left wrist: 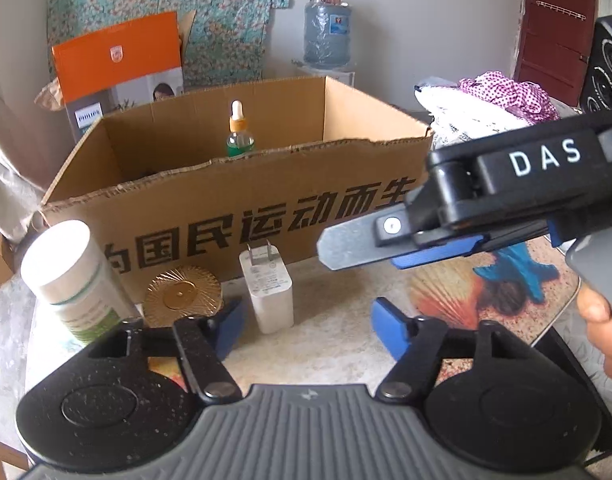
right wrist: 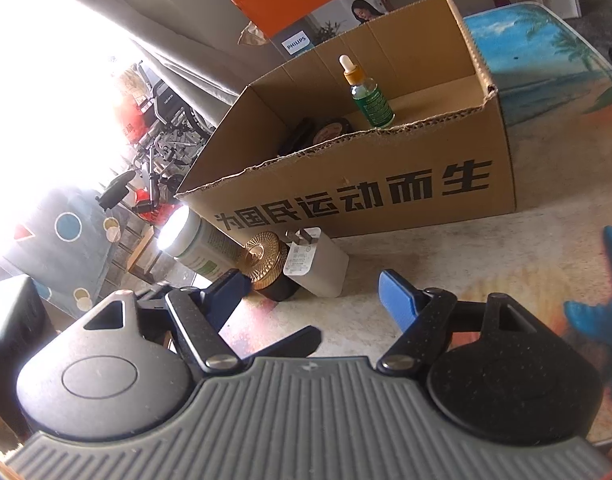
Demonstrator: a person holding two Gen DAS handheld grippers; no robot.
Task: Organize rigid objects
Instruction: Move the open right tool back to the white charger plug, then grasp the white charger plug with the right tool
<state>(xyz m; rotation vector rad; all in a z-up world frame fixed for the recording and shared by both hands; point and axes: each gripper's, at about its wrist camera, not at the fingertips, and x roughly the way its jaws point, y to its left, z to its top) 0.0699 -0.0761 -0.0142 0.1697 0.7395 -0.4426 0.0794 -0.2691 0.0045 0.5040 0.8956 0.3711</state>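
White charger (left wrist: pixel 271 292) stood upright before the box (left wrist: pixel 242 216), prongs up, just ahead-left of the left gripper (left wrist: pixel 306 320), jaws part open, empty; the right gripper (right wrist: pixel 314 288), likewise empty, sat farther.

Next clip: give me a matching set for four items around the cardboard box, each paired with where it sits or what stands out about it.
1. dropper bottle
2. white charger
3. gold-lidded jar
4. white-capped bottle

A. leftmost of the row in front of the box
B. prongs pointing up
C. standing inside the cardboard box
D. between charger and bottle

Pairs: 1-C, 2-B, 3-D, 4-A
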